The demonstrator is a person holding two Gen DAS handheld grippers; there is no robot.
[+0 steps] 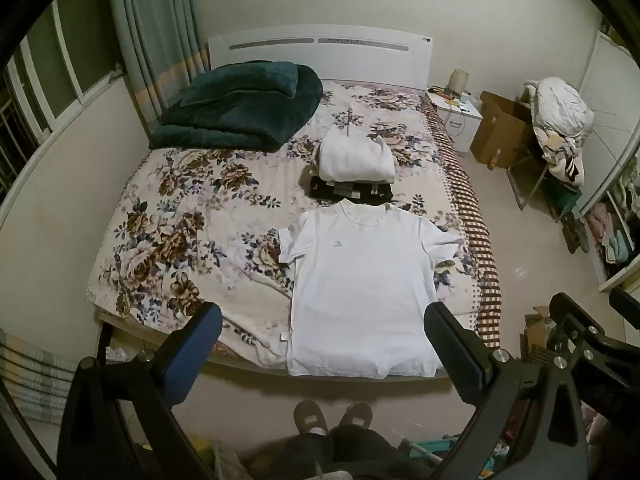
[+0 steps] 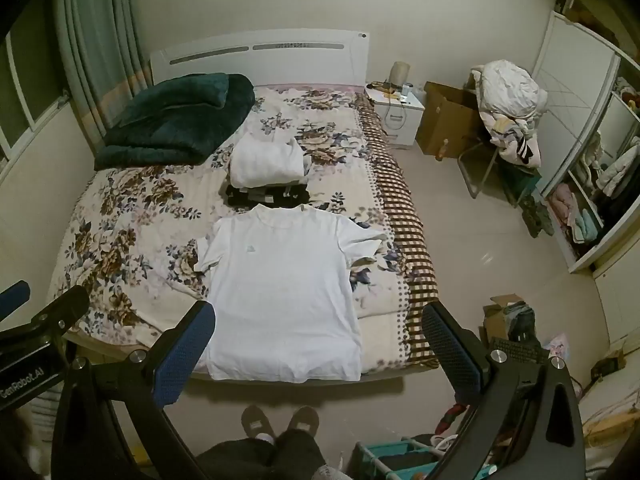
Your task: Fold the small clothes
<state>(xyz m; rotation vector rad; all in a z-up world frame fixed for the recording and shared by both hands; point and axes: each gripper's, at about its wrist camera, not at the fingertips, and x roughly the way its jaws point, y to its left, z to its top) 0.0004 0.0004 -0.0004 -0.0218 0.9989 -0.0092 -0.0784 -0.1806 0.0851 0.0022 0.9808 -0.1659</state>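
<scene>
A white T-shirt (image 1: pixel 360 280) lies flat, face up, at the near right part of the floral bed (image 1: pixel 192 216), collar toward the headboard, hem at the bed's front edge. It also shows in the right wrist view (image 2: pixel 280 280). Behind it sits a stack of folded clothes (image 1: pixel 354 164), white on top, dark below, also in the right wrist view (image 2: pixel 268 172). My left gripper (image 1: pixel 324 320) is open and empty, held above the bed's near edge. My right gripper (image 2: pixel 320 320) is open and empty, beside it to the right.
A folded dark green blanket (image 1: pixel 240 108) lies at the bed's far left. A white nightstand (image 2: pixel 398 116), cardboard box (image 2: pixel 444 120) and a chair piled with laundry (image 2: pixel 508 108) stand to the right. An open wardrobe (image 2: pixel 592 184) is far right. My feet (image 1: pixel 332 416) are below.
</scene>
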